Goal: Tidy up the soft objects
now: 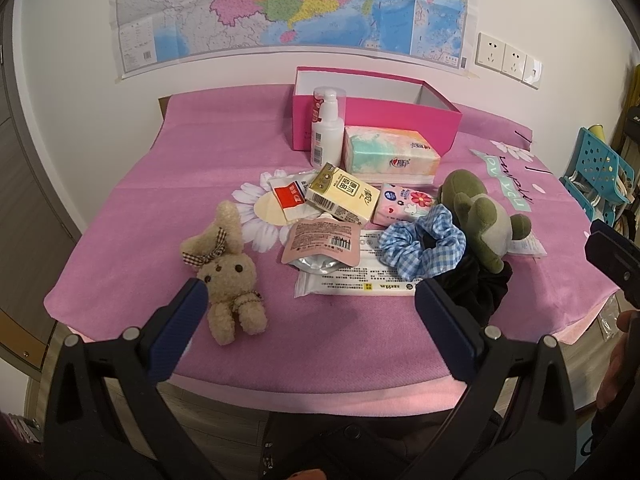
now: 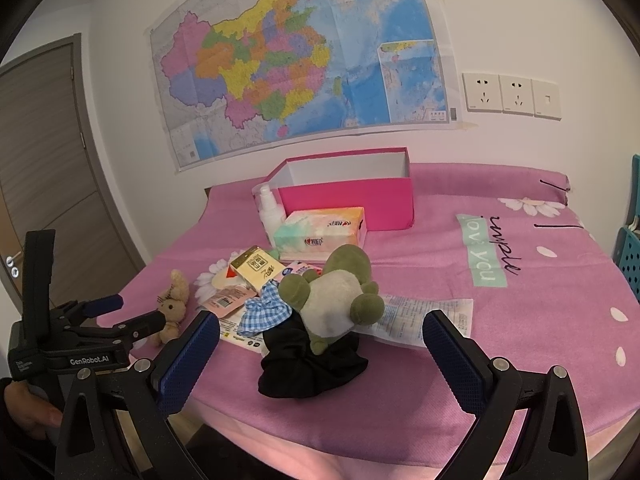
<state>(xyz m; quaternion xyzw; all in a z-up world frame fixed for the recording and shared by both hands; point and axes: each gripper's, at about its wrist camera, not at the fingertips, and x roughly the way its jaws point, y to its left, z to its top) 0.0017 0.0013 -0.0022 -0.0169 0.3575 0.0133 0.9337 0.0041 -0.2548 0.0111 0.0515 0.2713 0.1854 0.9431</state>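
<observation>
pink cloth [image 1: 132, 216] covers the table in front of me, printed with daisies, and a big coloured map [image 1: 288, 4] hangs on the white wall behind it, with wall sockets [image 2: 510, 92] to its right. at the back of the cloth stands an open pink box [image 1: 384, 120], nothing visible in the part of it i can see. just in front of the box stand a white pump bottle [image 1: 327, 128] and a pastel tissue pack [image 1: 390, 152].

nearer to me lies the jumble: a yellow carton [image 1: 340, 196] resting on a red-and-white sachet [image 1: 290, 198], a floral tissue packet [image 1: 404, 204], a pink pouch [image 1: 320, 246] lying on a flat white wipes pack [image 1: 360, 284]. the soft things are spread around these. a beige plush bunny [image 1: 228, 276] lies apart on the left of the pile. a blue gingham scrunchie [image 1: 424, 246] sits beside a green plush toy [image 1: 480, 220], which lies tipped over on top of a black scrunchie [image 2: 312, 364]. a printed paper sheet [image 2: 420, 316] peeks out under the green toy.

my left gripper [image 1: 310, 300] hangs over the near edge of the table with its fingers spread wide, holding nothing; its left pad sits just beside the bunny in the view. my right gripper [image 2: 320, 344] is likewise spread wide and empty, framing the black scrunchie and green toy without touching them.
</observation>
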